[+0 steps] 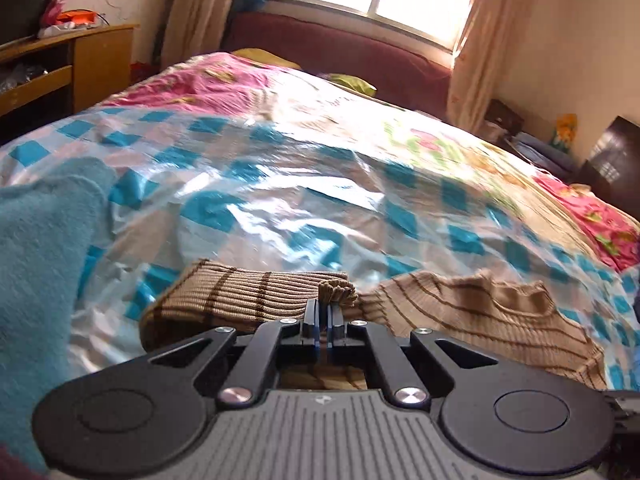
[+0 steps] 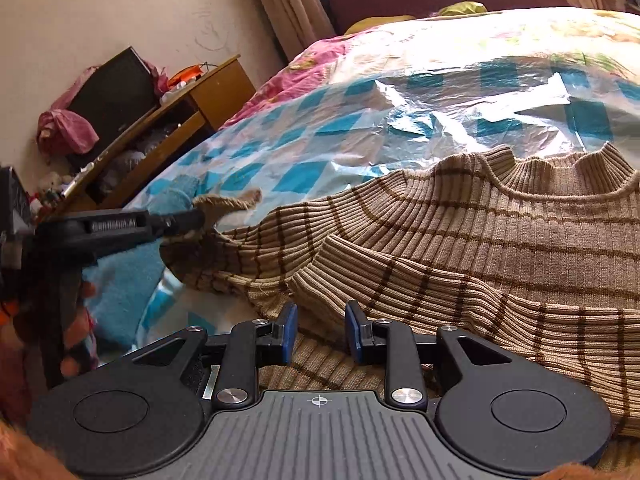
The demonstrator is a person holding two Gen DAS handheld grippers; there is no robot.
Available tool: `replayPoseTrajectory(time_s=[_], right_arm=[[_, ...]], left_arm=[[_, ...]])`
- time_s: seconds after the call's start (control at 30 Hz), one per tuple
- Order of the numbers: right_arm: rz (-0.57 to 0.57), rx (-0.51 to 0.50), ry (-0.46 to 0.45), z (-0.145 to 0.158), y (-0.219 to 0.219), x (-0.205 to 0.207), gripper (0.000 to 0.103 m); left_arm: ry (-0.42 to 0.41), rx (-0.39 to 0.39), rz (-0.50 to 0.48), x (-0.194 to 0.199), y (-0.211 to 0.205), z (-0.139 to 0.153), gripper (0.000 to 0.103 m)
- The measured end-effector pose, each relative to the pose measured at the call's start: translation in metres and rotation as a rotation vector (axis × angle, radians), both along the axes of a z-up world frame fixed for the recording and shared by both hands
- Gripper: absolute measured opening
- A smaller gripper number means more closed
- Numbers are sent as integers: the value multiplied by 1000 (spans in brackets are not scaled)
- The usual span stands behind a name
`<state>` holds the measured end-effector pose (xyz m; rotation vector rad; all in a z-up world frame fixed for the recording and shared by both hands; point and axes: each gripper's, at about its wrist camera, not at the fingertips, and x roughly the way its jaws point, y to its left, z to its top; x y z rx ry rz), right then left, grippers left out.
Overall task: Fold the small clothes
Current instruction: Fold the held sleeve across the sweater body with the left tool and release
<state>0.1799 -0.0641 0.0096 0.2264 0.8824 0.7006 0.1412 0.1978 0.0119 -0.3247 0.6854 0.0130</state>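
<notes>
A small beige ribbed sweater with brown stripes [image 2: 480, 232] lies on the bed, collar toward the far side. My left gripper [image 1: 325, 312] is shut on the cuff of its left sleeve [image 1: 256, 292] and holds it lifted; the same gripper shows from the side in the right wrist view [image 2: 200, 218], pinching the cuff. The sweater's body [image 1: 480, 316] lies to its right. My right gripper [image 2: 321, 330] is open and empty, low over the sweater's lower part, with the other sleeve [image 2: 460, 280] folded across the body just ahead.
The bed carries a shiny blue-checked plastic sheet [image 1: 320, 184] over a floral quilt [image 1: 200, 80]. A teal towel [image 1: 40, 264] lies at the left. A wooden desk [image 2: 192, 100] stands left of the bed, a dark red headboard [image 1: 340, 48] under the window.
</notes>
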Motion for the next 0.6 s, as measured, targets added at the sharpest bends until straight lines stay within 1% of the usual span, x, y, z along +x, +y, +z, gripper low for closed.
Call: replayPoseTrajectory(time_s=[0.03, 0.07, 0.1, 0.13, 0.17, 0.23, 0.3, 0.4, 0.6], right_arm=[[-7, 19, 21, 0, -2, 3, 28], [-20, 45, 54, -1, -5, 6, 32], [-36, 68, 90, -3, -8, 10, 42], [-50, 88, 123, -5, -9, 13, 47], [-57, 104, 153, -8, -9, 15, 52], [-63, 125, 189, -11, -7, 19, 52], [-71, 141, 224, -16, -2, 24, 53], [-79, 194, 297, -25, 10, 34, 53], [-78, 257, 389, -34, 30, 44, 54]], left_arm=[[14, -14, -26, -3, -11, -6, 10], [29, -11, -46, -5, -21, -12, 10], [41, 1, -63, -8, -32, -18, 10], [50, 1, -74, -11, -38, -24, 10], [61, -18, -79, -13, -41, -28, 10], [67, -55, -78, -16, -42, -33, 10], [56, -66, -73, -22, -41, -33, 10], [43, -101, -67, -26, -36, -34, 10], [22, -110, -89, -32, -37, -32, 10]])
